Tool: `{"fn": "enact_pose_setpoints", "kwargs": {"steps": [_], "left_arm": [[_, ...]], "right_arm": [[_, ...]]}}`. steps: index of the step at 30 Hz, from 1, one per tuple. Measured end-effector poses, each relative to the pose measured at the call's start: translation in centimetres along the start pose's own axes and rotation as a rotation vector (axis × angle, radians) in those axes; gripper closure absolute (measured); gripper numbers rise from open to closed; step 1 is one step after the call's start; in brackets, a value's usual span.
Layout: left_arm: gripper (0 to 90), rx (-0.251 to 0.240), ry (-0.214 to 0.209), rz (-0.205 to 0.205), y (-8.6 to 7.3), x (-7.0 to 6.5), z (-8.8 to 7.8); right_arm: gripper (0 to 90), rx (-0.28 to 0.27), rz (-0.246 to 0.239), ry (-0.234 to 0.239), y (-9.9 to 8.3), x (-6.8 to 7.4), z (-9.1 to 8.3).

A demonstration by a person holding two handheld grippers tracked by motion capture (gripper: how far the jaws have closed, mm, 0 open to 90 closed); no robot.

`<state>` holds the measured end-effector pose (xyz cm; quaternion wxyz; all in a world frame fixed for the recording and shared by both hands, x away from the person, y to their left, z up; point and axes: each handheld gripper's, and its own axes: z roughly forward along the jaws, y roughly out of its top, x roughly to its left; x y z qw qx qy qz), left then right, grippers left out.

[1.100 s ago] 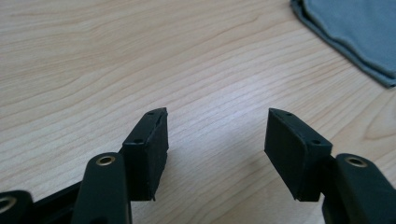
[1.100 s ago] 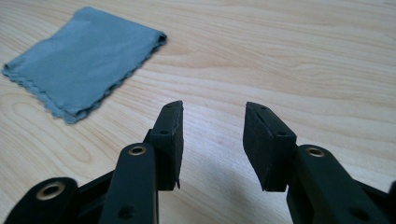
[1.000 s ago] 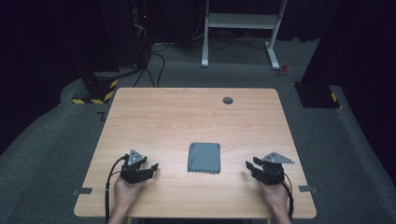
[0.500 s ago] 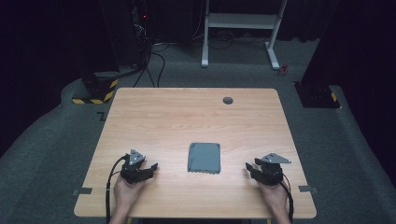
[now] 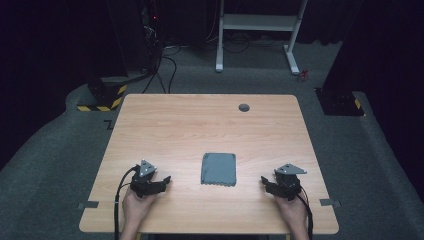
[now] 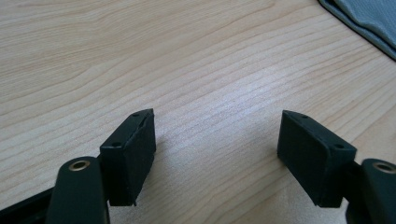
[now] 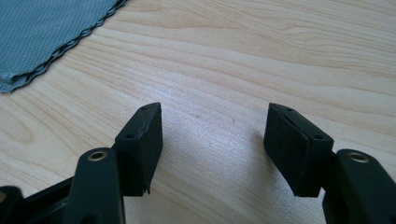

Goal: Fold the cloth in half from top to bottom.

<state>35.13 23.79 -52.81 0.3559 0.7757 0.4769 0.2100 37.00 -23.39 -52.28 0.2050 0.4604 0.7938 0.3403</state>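
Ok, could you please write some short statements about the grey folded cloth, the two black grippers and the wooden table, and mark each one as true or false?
1. The grey folded cloth lies flat on the light wooden table between the two grippers. True.
2. The black left gripper is holding the cloth. False: its jaws stand open over bare wood, apart from the cloth.
3. The black right gripper has open jaws with nothing between them. True.
4. A small dark round spot is near the table's far edge. True.
5. The cloth is red. False: it is grey.

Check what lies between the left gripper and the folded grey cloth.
Bare wooden table, seen in the high view, separates the left gripper from the folded grey cloth.
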Motion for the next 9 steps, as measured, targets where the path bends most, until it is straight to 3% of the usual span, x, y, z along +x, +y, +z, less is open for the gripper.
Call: {"fn": "enact_pose_setpoints", "kwargs": {"steps": [9], "left_arm": [[27.6, 0.001, 0.003, 0.009, 0.01, -0.06, 0.03]], "right_arm": [[37.3, -0.001, 0.006, -0.002, 0.04, -0.10, 0.03]]}}
